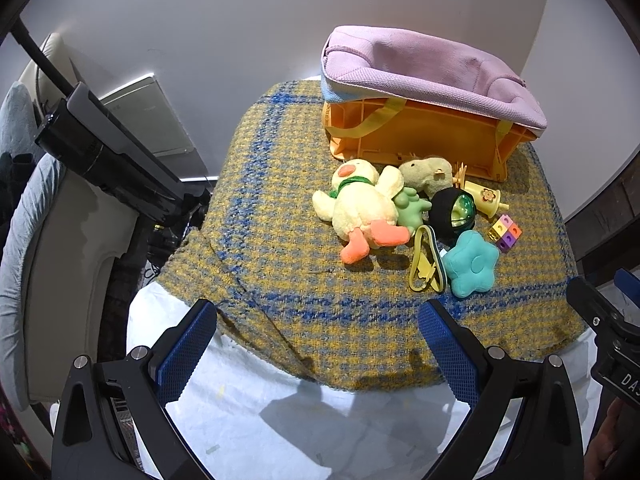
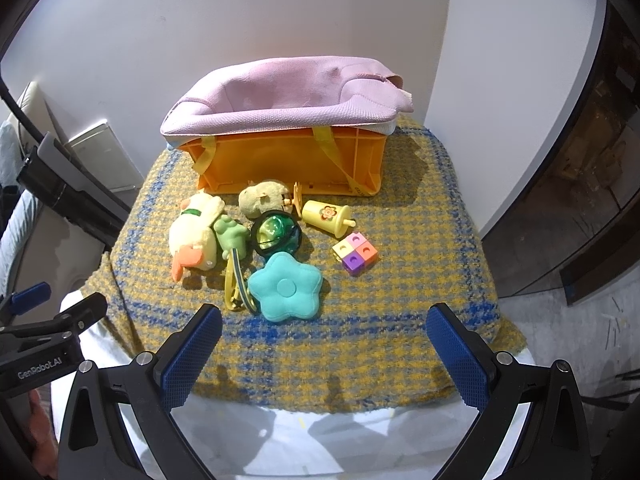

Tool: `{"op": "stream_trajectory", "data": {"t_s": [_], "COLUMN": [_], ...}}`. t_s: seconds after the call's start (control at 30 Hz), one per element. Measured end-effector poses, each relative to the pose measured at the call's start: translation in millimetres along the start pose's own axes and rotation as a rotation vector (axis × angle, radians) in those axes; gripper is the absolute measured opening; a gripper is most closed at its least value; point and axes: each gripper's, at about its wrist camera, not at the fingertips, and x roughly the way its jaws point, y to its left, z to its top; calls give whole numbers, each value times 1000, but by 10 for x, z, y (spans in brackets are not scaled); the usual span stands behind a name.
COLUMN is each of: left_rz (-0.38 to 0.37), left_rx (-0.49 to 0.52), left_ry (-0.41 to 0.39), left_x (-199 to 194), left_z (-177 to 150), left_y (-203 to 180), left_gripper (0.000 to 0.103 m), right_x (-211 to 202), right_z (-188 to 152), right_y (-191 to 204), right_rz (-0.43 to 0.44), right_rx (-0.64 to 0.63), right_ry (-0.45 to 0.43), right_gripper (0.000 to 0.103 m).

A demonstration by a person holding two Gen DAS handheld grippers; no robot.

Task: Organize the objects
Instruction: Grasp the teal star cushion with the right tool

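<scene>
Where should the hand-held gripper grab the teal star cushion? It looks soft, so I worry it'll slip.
Pinch one near arm of the teal star cushion, probably from the front. It lies flat on the blanket, nearest the right hand-held gripper, whose jaws are open. The yellow strap crowds its left side.

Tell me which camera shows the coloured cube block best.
Right wrist: the cube block sits in open view, its four coloured squares facing up. The left wrist shows it smaller, far right, beside the teal star cushion.
</scene>
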Motion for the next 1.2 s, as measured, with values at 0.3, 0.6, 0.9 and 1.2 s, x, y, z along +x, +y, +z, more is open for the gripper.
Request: {"op": "stream_trajectory", "data": {"t_s": [0.3,0.6,0.9,1.2], "left_rz": [6,23,37,8], "left_rx": [10,-34,-33,-40], "left_ry": [-6,-4,22,68], "left_x": [300,622,870,1097], "left_z": [24,48,3,-8], "left_y": [-19,120,128,99], "left_gripper": [103,103,103,103], "right_x": [422,848,1180,1416], "right_z": [-12,-67,-135,-171], "right_y": [60,157,221,219], "right_rz": [18,22,30,5], "right_rx": [-13,-36,-48,-65], "right_ry": [34,93,159,192], "right_gripper": [102,102,102,102]}}
